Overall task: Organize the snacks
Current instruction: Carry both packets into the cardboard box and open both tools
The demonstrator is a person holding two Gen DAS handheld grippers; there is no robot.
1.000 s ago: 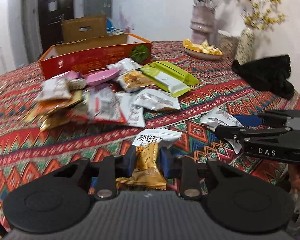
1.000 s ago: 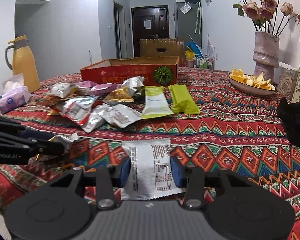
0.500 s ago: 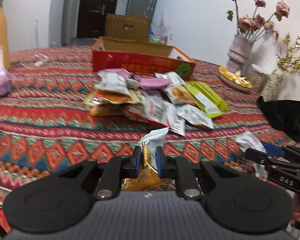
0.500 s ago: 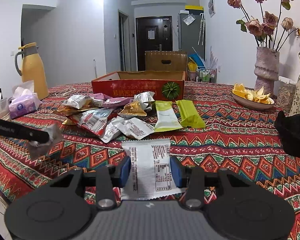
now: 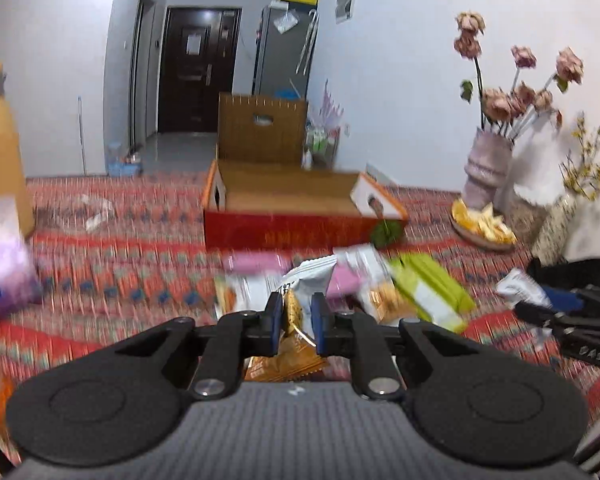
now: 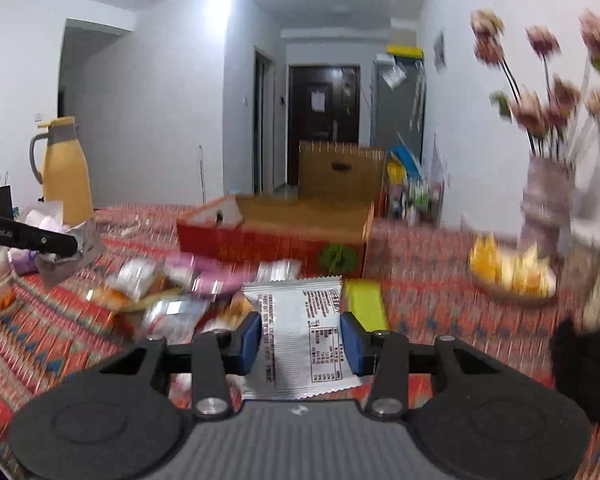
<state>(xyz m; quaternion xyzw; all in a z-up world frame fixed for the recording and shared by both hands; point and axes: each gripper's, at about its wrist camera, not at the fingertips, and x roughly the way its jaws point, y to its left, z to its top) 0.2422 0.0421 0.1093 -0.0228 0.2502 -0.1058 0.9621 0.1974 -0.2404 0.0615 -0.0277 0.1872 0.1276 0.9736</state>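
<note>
Both packets are off the table since a second ago: your left gripper point(image 5: 296, 322) pinches the orange packet point(image 5: 290, 312), right gripper point(image 6: 301, 342) clamps the white packet point(image 6: 300, 336), box point(image 5: 284, 204) looks empty, pile point(image 6: 160, 292) remains.

Both grippers point(image 5: 296, 322) point(image 6: 300, 338), packets point(image 5: 300, 292) point(image 6: 302, 336) now higher.

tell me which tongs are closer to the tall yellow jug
Left. Left tongs hang just before the tall yellow jug; right tongs are farther off to its right.
</note>
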